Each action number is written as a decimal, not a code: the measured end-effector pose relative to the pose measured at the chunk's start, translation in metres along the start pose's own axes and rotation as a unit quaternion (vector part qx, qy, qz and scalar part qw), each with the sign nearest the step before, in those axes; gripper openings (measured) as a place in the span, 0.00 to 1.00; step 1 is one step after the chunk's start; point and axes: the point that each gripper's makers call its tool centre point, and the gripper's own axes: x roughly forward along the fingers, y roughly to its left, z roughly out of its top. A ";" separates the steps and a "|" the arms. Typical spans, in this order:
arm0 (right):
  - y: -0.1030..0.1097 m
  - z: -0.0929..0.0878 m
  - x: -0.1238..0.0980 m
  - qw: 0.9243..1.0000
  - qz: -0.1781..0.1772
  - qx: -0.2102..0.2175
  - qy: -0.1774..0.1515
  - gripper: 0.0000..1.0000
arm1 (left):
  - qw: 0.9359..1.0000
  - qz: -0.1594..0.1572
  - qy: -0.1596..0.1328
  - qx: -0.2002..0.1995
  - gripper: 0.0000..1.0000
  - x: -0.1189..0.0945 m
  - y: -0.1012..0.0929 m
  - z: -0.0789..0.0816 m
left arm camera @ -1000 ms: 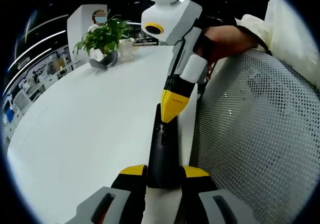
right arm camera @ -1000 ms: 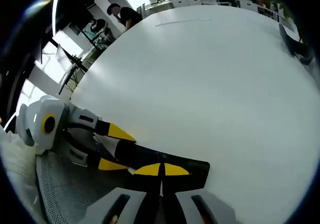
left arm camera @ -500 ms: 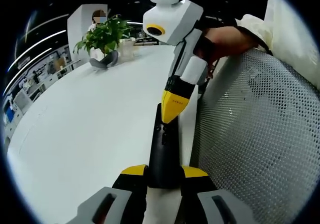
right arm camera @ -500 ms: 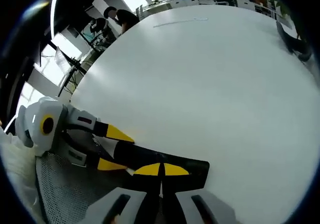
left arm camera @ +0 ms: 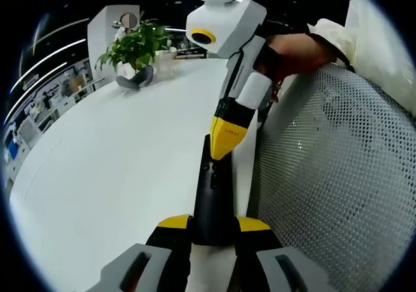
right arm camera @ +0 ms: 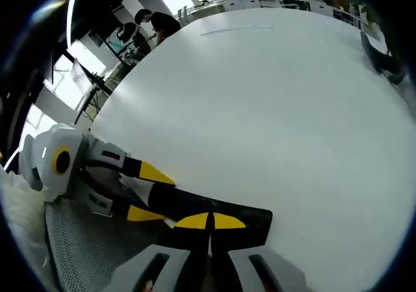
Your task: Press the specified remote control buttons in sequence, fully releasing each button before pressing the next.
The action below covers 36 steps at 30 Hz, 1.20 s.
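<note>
A slim black remote (left arm camera: 211, 191) lies lengthwise along the white table's edge. My left gripper (left arm camera: 213, 224) is shut on its near end, a yellow tip on each side. My right gripper (left arm camera: 222, 142) reaches down from above with its yellow tips shut together, and the point rests on the remote's far part near the buttons. In the right gripper view, my right gripper's (right arm camera: 209, 222) joined tips sit on top of the remote (right arm camera: 250, 215). The left gripper (right arm camera: 144, 193) clamps the remote from the left there.
The white table (left arm camera: 97, 162) stretches away to a potted plant (left arm camera: 133, 45) and a dark object (left arm camera: 136, 79) at the far end. A grey mesh chair back (left arm camera: 338, 194) rises on the right, with a person's hand (left arm camera: 296, 48) above it. People stand beyond the table (right arm camera: 159, 22).
</note>
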 end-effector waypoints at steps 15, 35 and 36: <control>-0.010 -0.006 -0.011 0.999 -0.030 0.013 0.017 0.00 | 1.000 0.000 0.002 0.001 0.25 0.000 0.001 0.000; -0.004 -0.011 -0.005 0.999 -0.022 0.000 0.033 0.00 | 1.000 0.000 0.000 0.002 0.25 -0.001 0.001 0.000; -0.005 -0.012 -0.005 0.999 -0.022 -0.001 0.033 0.00 | 1.000 -0.001 0.000 0.002 0.25 -0.001 0.001 0.000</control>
